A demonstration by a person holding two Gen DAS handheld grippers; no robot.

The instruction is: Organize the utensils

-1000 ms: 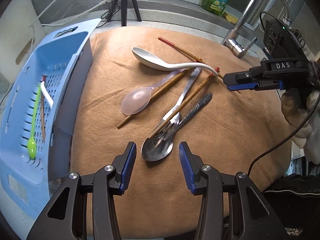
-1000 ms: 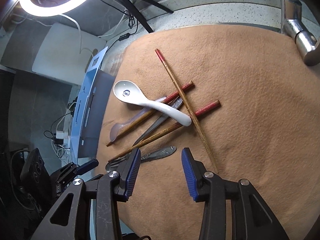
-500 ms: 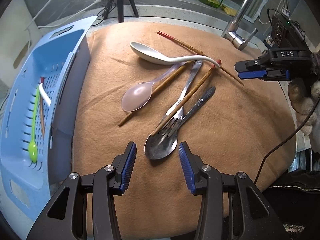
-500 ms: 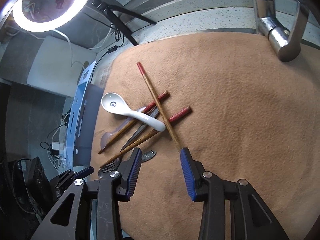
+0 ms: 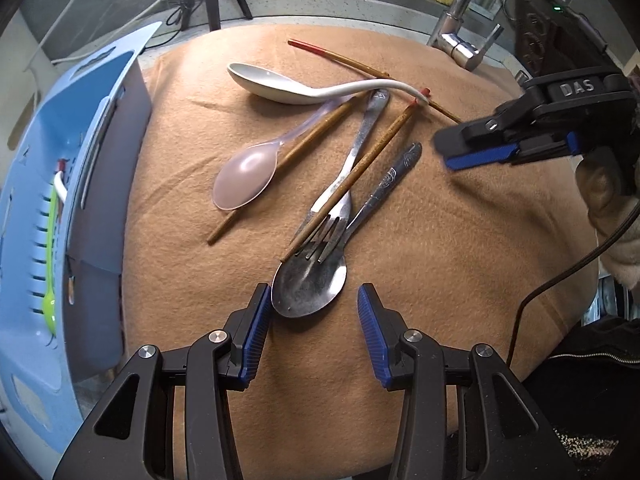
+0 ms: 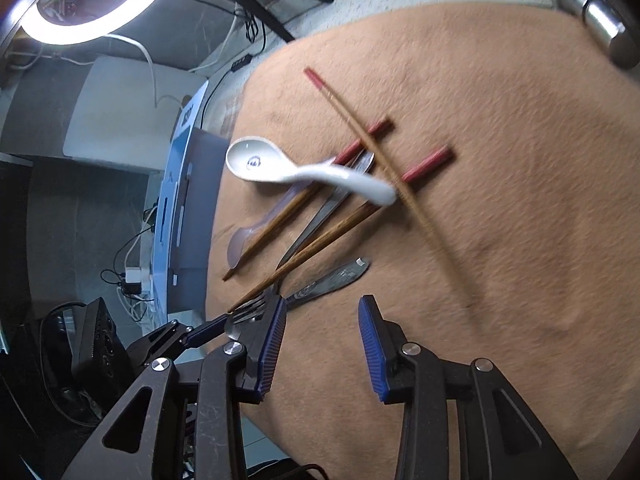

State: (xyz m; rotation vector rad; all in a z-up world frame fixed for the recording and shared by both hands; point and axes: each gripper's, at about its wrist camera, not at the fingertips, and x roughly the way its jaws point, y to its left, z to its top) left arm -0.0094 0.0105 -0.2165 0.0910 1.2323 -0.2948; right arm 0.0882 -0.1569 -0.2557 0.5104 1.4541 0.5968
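Left claw [image 5: 312,336], jaws wide, hangs just short of the steel spoon [image 5: 310,284] bowl; handle runs away up-right. Right claw [image 6: 322,344] (also wide, probably farther) hovers near handle.

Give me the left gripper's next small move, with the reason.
Probably ease the left gripper forward and down so its open jaws straddle the metal spoon. The spoon's bowl lies just ahead, between the fingertips, free at its near edge, though the fork rests on its far side. The right gripper is also open and holds nothing.
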